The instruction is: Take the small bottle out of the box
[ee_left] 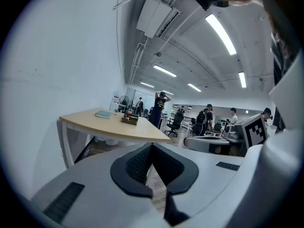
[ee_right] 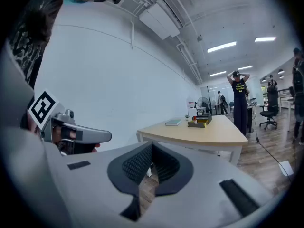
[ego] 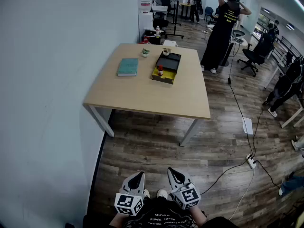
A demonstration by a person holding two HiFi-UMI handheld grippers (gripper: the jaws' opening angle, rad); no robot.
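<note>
The person stands well back from the wooden table (ego: 142, 96), both tools held low in front of the body. The left gripper (ego: 138, 175) has its jaws pressed together with nothing between them, and the right gripper (ego: 172, 171) is the same, closed and empty. Far ahead, the black and yellow box (ego: 170, 64) sits on the tabletop, with the small bottle (ego: 160, 70) upright inside, toward its near left side. A teal book (ego: 128, 66) lies to the box's left.
</note>
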